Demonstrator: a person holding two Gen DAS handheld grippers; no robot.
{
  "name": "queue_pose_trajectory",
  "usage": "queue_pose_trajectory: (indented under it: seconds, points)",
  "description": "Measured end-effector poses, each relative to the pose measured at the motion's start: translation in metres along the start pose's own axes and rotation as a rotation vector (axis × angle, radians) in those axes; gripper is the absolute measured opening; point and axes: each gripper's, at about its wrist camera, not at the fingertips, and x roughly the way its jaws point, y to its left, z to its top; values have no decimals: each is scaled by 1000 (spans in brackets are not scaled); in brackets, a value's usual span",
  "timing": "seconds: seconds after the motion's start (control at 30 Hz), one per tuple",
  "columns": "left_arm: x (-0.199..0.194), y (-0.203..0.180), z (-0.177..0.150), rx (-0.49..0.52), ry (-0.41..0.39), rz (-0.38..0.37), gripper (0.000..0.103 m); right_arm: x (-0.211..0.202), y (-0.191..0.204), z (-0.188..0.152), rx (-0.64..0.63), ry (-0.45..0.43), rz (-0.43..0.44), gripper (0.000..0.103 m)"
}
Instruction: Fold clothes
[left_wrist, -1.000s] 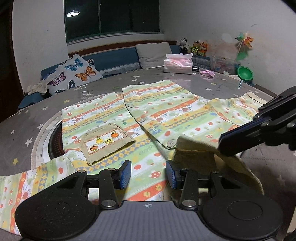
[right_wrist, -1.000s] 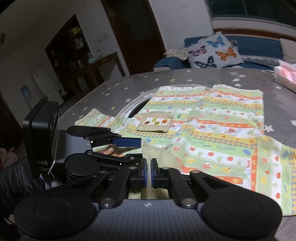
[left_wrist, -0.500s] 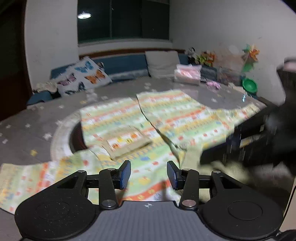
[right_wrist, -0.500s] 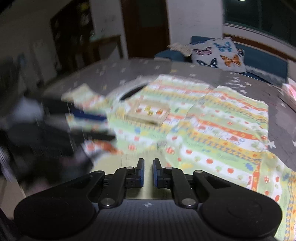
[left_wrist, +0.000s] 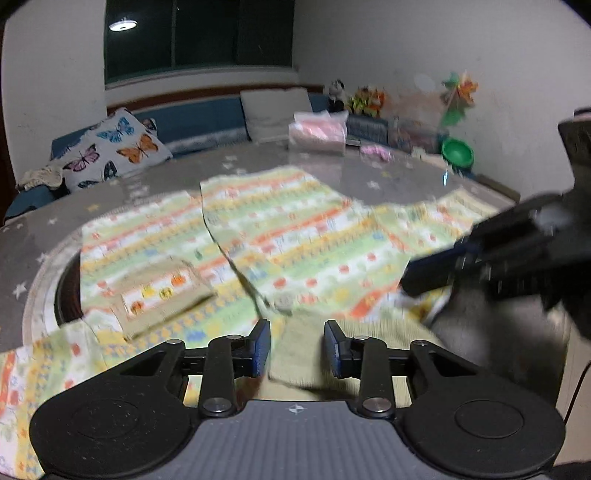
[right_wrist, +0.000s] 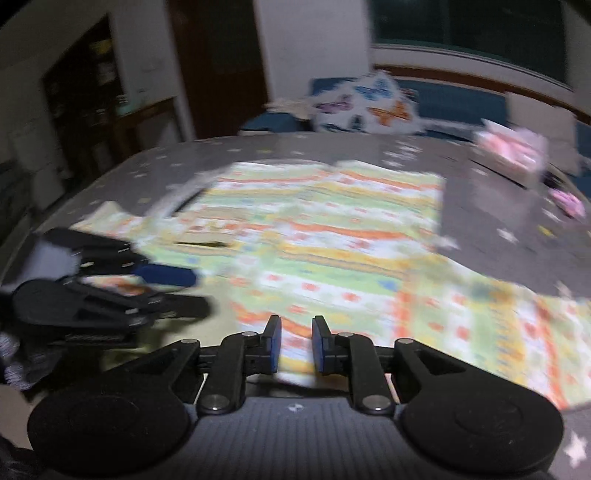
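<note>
Both the left gripper (left_wrist: 297, 345) and the right gripper (right_wrist: 296, 345) hang jaws apart over the striped baby shirt's (left_wrist: 295, 236) near hem, lower centre; bare grey table (left_wrist: 399, 177) beyond.

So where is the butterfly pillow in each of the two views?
Left wrist view: the butterfly pillow is at the upper left, on the blue sofa behind the table.
Right wrist view: the same pillow is at the top, a little right of centre, blurred.
Shared landmark: the pink tissue box, to the right of the pillow in both views.
</note>
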Motion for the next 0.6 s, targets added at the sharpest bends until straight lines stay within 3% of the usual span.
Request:
queue_pose_trajectory:
  seconds: [0.2, 0.27, 0.6]
  points:
    - [-2, 1, -5, 8, 1, 4, 36, -13, -40, -13, 122, -24, -61, 20]
    - [-2, 1, -4, 10, 2, 7, 37, -18, -57, -15, 155, -49, -118, 31]
    - [-2, 0, -3, 20, 5, 12, 37, -33, -148, -33, 316, -99, -387, 31]
